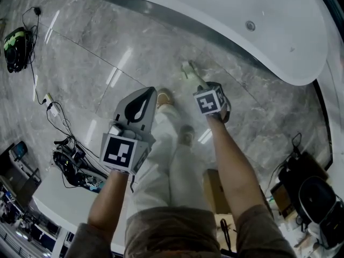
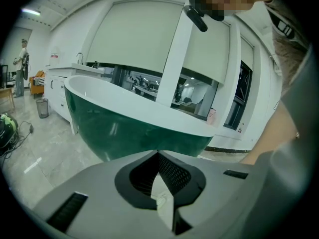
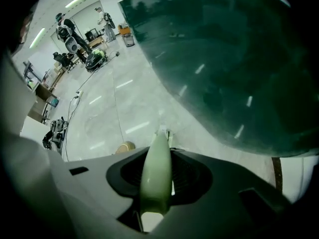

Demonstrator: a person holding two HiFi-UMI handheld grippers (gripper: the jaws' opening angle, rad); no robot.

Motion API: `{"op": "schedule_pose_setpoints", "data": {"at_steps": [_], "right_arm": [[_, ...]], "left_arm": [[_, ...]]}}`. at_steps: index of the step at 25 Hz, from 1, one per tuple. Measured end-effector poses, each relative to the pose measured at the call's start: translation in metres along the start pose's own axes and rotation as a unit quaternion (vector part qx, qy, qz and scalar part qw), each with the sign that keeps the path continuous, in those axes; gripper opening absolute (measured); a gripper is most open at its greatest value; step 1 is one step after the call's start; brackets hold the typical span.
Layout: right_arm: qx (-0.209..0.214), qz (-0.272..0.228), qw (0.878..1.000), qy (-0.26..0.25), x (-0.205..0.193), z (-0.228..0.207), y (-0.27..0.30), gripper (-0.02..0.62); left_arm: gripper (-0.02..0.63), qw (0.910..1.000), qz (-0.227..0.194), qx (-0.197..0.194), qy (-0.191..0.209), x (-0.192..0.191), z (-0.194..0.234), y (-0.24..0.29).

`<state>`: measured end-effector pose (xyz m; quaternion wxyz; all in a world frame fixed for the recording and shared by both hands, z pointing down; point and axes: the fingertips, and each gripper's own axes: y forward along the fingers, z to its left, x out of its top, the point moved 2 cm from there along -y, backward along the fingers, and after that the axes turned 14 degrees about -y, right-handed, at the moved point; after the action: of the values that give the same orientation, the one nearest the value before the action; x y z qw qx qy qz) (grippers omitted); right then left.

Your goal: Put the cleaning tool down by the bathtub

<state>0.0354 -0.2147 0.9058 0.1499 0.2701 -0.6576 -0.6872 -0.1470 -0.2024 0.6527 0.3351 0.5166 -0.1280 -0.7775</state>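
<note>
The pale green cleaning brush (image 3: 155,178) is pinched in your right gripper (image 3: 158,158). Its head points down at the grey marble floor (image 1: 107,58), near the dark green bathtub (image 3: 224,59). Your left gripper (image 2: 158,156) has its jaws pressed together and faces the tub.

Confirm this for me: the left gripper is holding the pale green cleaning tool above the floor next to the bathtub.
Not right: the gripper is wrong. It is the right gripper that holds the pale green cleaning tool above the floor next to the bathtub. The right gripper view shows its jaws closed on the tool's handle.
</note>
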Motion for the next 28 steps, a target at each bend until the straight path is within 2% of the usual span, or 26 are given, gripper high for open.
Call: {"op": "schedule_pose_setpoints", "data": {"at_steps": [10, 15, 22, 28], "right_arm": [[0.005, 0.027, 0.999, 0.032, -0.008, 0.007, 0.017, 0.115], [-0.016, 0.016, 0.999, 0.043, -0.01, 0.009, 0.012, 0.124], [-0.019, -0.01, 0.997, 0.071, -0.019, 0.013, -0.005, 0.196], [-0.034, -0.032, 0.995, 0.089, -0.018, 0.009, -0.037, 0.196]], "left_arm": [[0.0, 0.9999, -0.01, 0.0, -0.009, 0.005, 0.011, 0.005], [0.0, 0.9999, -0.009, -0.007, -0.011, 0.004, 0.007, 0.007], [0.0, 0.9996, -0.003, -0.018, -0.023, 0.001, -0.005, 0.003], [0.0, 0.9996, 0.0, -0.022, -0.018, 0.007, -0.016, -0.012]]}}
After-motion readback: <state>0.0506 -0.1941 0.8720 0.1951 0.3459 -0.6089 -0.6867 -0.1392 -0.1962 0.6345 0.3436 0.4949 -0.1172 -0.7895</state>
